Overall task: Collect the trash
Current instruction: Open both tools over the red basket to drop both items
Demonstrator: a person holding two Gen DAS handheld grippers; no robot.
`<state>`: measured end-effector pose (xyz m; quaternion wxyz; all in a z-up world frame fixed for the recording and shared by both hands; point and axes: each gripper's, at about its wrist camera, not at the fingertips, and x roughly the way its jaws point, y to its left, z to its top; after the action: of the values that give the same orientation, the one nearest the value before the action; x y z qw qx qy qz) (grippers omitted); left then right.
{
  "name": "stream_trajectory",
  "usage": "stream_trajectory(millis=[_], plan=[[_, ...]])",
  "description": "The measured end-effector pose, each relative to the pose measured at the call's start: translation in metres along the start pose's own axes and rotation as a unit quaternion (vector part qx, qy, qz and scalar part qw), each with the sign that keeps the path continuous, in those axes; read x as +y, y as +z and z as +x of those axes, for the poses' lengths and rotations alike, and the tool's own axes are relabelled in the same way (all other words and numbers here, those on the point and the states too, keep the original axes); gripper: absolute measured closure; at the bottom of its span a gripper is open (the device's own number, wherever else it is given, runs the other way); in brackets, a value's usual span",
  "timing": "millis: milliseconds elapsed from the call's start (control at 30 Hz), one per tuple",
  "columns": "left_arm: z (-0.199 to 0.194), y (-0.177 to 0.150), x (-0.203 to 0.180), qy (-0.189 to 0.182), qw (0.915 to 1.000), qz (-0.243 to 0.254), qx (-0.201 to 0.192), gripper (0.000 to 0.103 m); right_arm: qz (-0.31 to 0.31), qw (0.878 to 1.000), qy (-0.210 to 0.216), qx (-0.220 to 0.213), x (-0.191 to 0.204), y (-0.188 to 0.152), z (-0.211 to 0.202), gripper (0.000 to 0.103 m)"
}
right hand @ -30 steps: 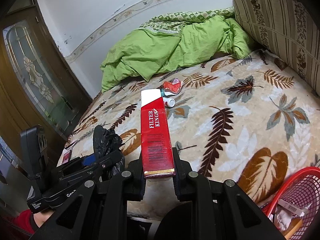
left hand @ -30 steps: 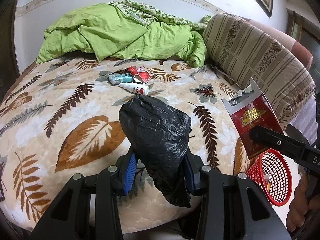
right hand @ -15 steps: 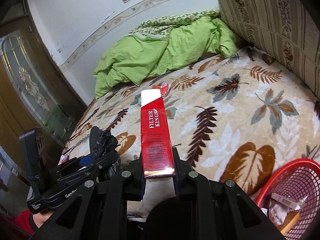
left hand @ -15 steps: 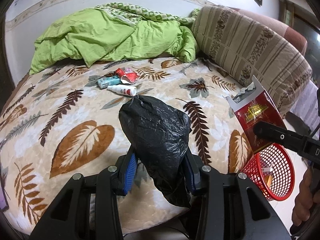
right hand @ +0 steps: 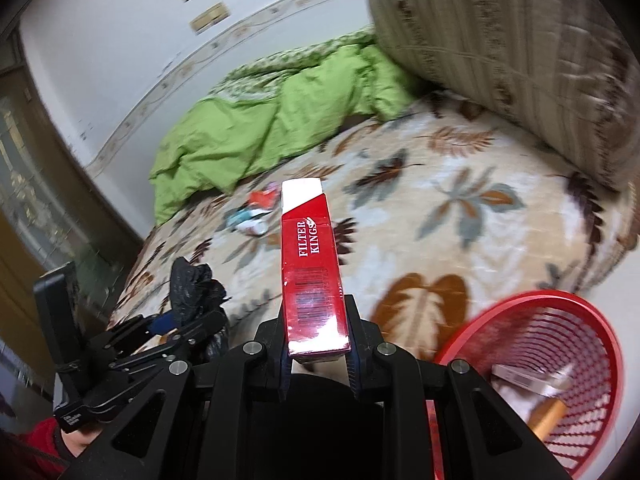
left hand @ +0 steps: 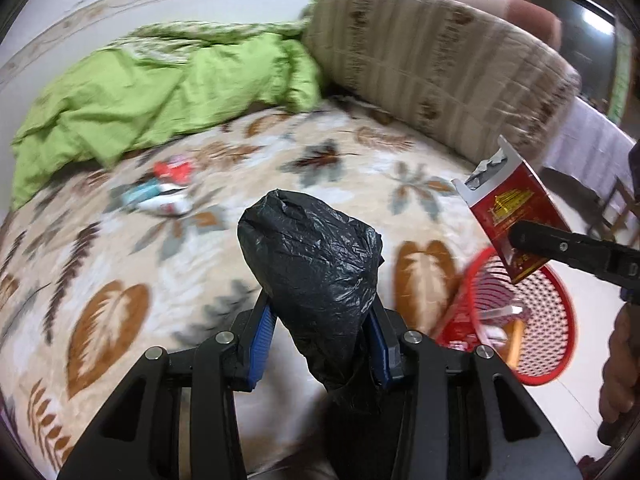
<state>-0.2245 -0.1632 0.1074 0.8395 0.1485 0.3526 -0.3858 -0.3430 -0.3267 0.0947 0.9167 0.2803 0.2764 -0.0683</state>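
From the left wrist, the left gripper (left hand: 320,320) pinches a crumpled black plastic bag (left hand: 312,256) above the leaf-print bedspread (left hand: 120,280), beside the red basket (left hand: 560,320). From the right wrist, the right gripper (right hand: 316,344) clamps a red cigarette carton (right hand: 310,264) upright, just left of the basket (right hand: 580,312); small litter (right hand: 252,216) lies farther up the bed.

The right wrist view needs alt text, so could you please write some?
The right tool grips a red cigarette carton upright above a leaf-patterned bed. A red mesh basket with trash sits lower right; the left tool holds a black bag.
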Motion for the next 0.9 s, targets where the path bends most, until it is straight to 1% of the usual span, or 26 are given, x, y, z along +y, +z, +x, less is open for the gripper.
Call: stream_trajectory(millis=[67, 133, 300, 367, 433, 533, 567, 600, 633, 667, 700, 733, 767, 900], plan=[[0.005, 0.006, -0.017, -0.027, 0.9995, 0.014, 0.011, 0.063, 0.018, 1.000, -0.018, -0.009, -0.018, -0.002, -0.015, 0.080], [0.010, 0.012, -0.032, -0.046, 0.9985, 0.025, 0.017, 0.063, 0.037, 0.999, -0.033, -0.015, -0.034, -0.005, -0.027, 0.080], [0.017, 0.026, -0.075, -0.098, 0.9933, 0.052, 0.032, 0.062, 0.076, 0.994, -0.070, -0.031, -0.071, -0.011, -0.058, 0.080], [0.022, 0.029, -0.095, -0.119, 0.9897, 0.066, 0.044, 0.062, 0.089, 0.992, -0.081, -0.035, -0.082, -0.014, -0.068, 0.080], [0.027, 0.030, -0.110, -0.131, 0.9869, 0.078, 0.054, 0.062, 0.099, 0.990, -0.089, -0.041, -0.092, -0.017, -0.076, 0.080], [0.038, 0.031, -0.133, -0.160, 0.9800, 0.090, 0.076, 0.062, 0.116, 0.988, -0.093, -0.042, -0.104, -0.022, -0.080, 0.080], [0.041, 0.030, -0.139, -0.170, 0.9773, 0.094, 0.083, 0.061, 0.119, 0.987, -0.097, -0.041, -0.107, -0.023, -0.079, 0.080], [0.045, 0.029, -0.145, -0.177, 0.9748, 0.101, 0.090, 0.055, 0.127, 0.986, -0.102, -0.040, -0.112, -0.024, -0.079, 0.080], [0.048, 0.028, -0.149, -0.179, 0.9735, 0.106, 0.095, 0.045, 0.132, 0.985, -0.105, -0.036, -0.116, -0.025, -0.079, 0.079], [0.050, 0.027, -0.152, -0.178, 0.9732, 0.108, 0.098, 0.041, 0.140, 0.983, -0.111, -0.033, -0.122, -0.026, -0.079, 0.072], [0.052, 0.027, -0.152, -0.175, 0.9738, 0.106, 0.099, 0.039, 0.146, 0.982, -0.118, -0.035, -0.127, -0.027, -0.082, 0.062], [0.053, 0.026, -0.152, -0.176, 0.9738, 0.101, 0.102, 0.039, 0.151, 0.980, -0.122, -0.039, -0.130, -0.028, -0.084, 0.058], [0.054, 0.026, -0.150, -0.179, 0.9735, 0.097, 0.104, 0.039, 0.154, 0.980, -0.121, -0.043, -0.133, -0.028, -0.086, 0.056], [0.051, 0.030, -0.135, -0.172, 0.9770, 0.077, 0.099, 0.039, 0.152, 0.979, -0.125, -0.051, -0.136, -0.025, -0.091, 0.056]])
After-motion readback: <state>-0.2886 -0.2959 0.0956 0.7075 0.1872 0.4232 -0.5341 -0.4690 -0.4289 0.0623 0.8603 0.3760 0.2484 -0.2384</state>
